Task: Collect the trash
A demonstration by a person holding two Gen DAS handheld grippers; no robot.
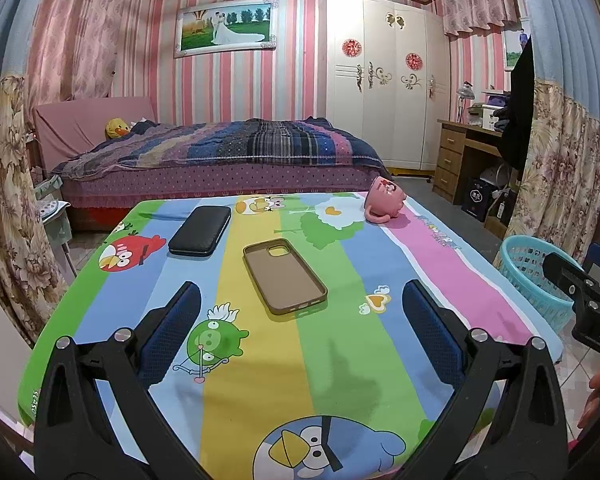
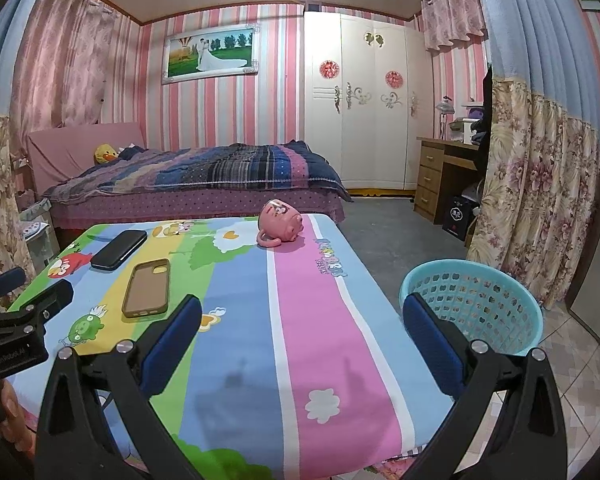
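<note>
Printed cloth table cover (image 1: 260, 360); perforated plastic basket (image 2: 476, 308).

Near half of counter (image 2: 312, 352) bare, open passage. Phone case (image 1: 285, 276) lies flat mid-counter; black wallet (image 1: 200, 231) just beyond it to left. Tipped pink mug (image 2: 280, 225) at far right edge, well apart. Basket (image 2: 480, 308) beside counter's right edge, mouth unobstructed.

Table and basket from the right gripper

Right gripper (image 2: 302, 320) spread wide over the table (image 2: 316, 320); pink mug (image 2: 281, 224) tipped over, blue basket (image 2: 476, 304) beside the table.
</note>
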